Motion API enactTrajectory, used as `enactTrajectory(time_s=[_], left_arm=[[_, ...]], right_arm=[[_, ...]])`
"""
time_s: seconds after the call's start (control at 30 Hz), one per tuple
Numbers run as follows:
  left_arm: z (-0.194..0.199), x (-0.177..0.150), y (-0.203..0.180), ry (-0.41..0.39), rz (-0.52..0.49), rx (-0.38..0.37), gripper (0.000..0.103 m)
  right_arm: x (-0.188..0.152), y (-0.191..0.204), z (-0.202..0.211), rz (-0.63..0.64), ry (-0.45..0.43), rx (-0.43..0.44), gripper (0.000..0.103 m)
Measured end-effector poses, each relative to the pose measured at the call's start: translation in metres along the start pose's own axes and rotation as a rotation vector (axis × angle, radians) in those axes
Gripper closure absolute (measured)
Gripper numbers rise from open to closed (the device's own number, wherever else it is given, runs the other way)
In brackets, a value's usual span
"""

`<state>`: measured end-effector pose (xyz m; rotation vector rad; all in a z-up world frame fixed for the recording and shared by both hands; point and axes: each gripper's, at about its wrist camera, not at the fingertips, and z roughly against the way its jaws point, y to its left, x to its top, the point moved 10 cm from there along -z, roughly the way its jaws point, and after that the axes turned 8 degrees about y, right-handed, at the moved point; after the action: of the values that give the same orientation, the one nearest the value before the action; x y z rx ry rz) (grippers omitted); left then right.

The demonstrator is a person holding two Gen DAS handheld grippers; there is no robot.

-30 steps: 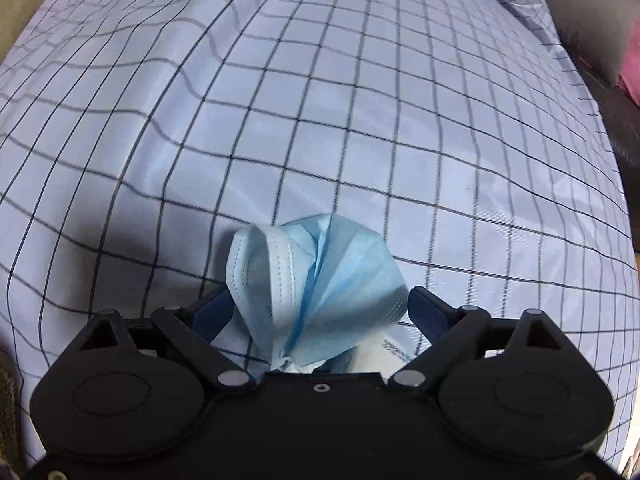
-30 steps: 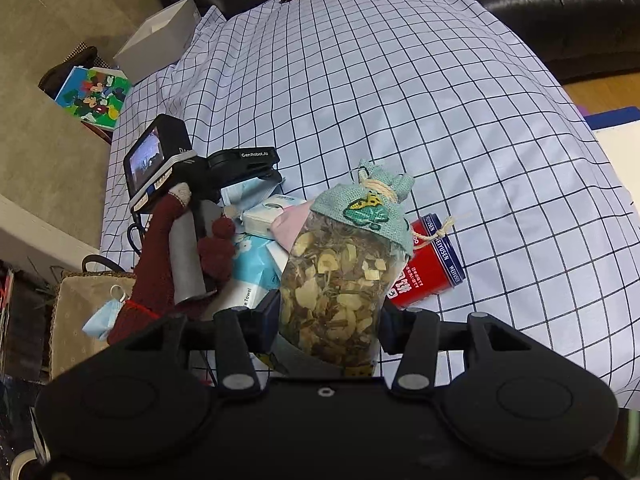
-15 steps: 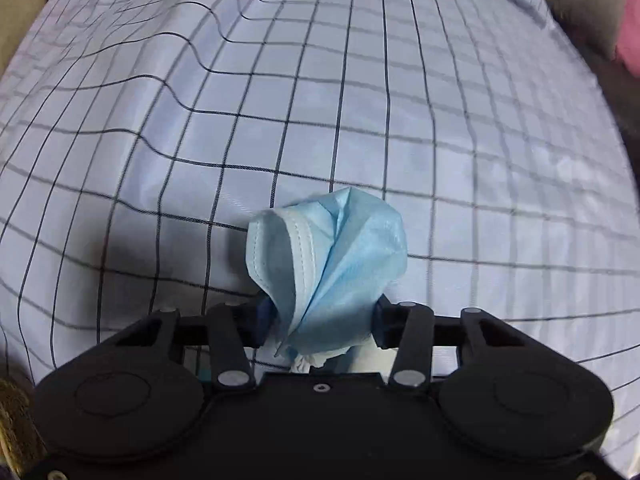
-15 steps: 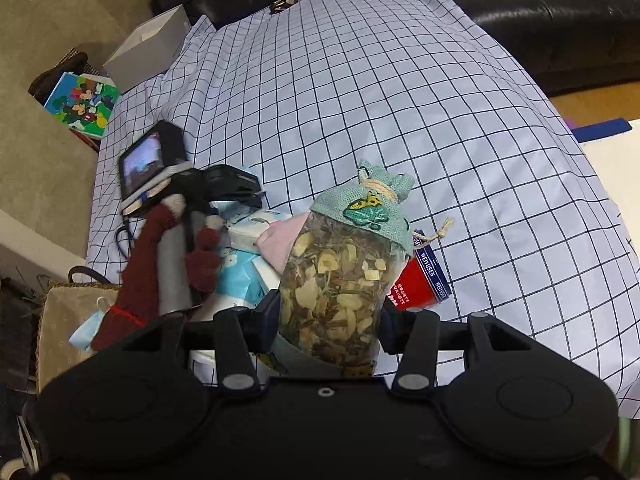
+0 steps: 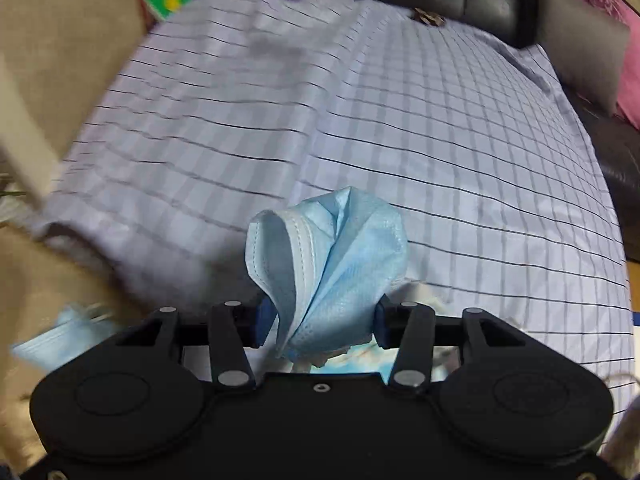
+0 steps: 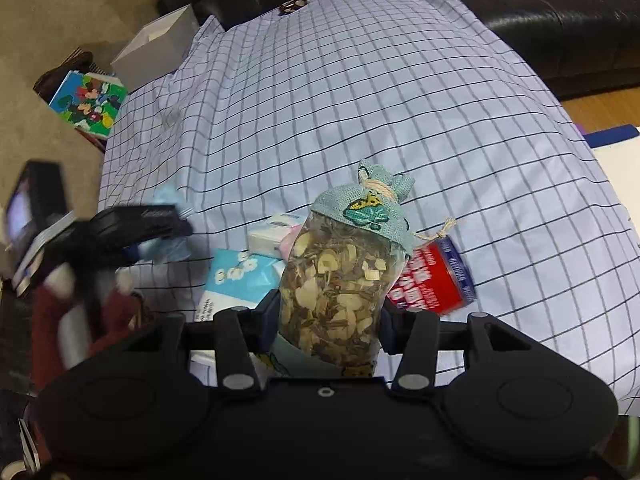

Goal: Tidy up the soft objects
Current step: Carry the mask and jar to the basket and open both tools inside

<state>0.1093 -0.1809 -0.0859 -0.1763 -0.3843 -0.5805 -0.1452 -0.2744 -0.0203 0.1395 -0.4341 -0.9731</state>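
Left gripper (image 5: 320,320): pads clamped on a crumpled blue face mask (image 5: 332,268), held low centre of its frame above the checked sheet (image 5: 440,140). View blurred. A second mask (image 5: 56,340) shows at lower left, off the sheet.

Right gripper (image 6: 326,320): jaws closed on a sachet of dried herbs (image 6: 340,280) with a teal cloth top, frame centre. Behind it on the sheet lie a red tin (image 6: 432,284), a blue packet (image 6: 240,280) and a white tissue pack (image 6: 272,236). The left gripper appears blurred at mid left.

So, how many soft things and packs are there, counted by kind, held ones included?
Blue face masks: 2
Herb sachet: 1
Red pack: 1
Blue tissue pack: 1
White pack: 1
Total: 6
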Motion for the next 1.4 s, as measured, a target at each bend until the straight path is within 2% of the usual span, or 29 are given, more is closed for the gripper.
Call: enactTrajectory(time_s=[0.27, 0.53, 0.67, 0.93, 1.0, 1.03, 1.07, 1.1, 1.17, 1.23, 1.4], left_arm=[[0.056, -0.030, 0.078, -0.095, 0.126, 0.133, 0.055], [0.090, -0.056, 0.154, -0.164, 0.230, 0.249, 0.055], [0.094, -0.067, 0.183, -0.171, 0.272, 0.278, 0.055], [0.085, -0.084, 0.214, -0.123, 0.291, 0.292, 0.054], [0.084, -0.089, 0.219, -0.110, 0.293, 0.292, 0.039], [0.084, -0.091, 0.220, -0.106, 0.294, 0.281, 0.034], [0.084, -0.091, 0.220, -0.101, 0.294, 0.256, 0.024], [0.084, -0.092, 0.219, -0.101, 0.296, 0.222, 0.022], [0.087, -0.092, 0.217, -0.114, 0.290, 0.196, 0.021], [0.088, -0.092, 0.213, -0.121, 0.270, 0.210, 0.019], [0.095, -0.089, 0.207, -0.159, 0.231, 0.304, 0.014]], right_arm=[[-0.011, 0.061, -0.013, 0.079, 0.022, 0.039, 0.056], [-0.023, 0.148, -0.030, 0.182, 0.037, 0.149, 0.056], [-0.027, 0.198, -0.037, 0.254, 0.017, 0.208, 0.055], [-0.040, 0.283, -0.056, 0.396, -0.006, 0.284, 0.055], [-0.042, 0.297, -0.063, 0.428, -0.019, 0.283, 0.054], [-0.043, 0.303, -0.065, 0.439, -0.026, 0.286, 0.052], [-0.043, 0.307, -0.067, 0.442, -0.032, 0.285, 0.045], [-0.043, 0.310, -0.069, 0.441, -0.036, 0.291, 0.041], [-0.043, 0.317, -0.070, 0.441, -0.041, 0.306, 0.040], [-0.039, 0.313, -0.068, 0.435, -0.049, 0.314, 0.040], [-0.030, 0.296, -0.061, 0.399, -0.069, 0.291, 0.040]])
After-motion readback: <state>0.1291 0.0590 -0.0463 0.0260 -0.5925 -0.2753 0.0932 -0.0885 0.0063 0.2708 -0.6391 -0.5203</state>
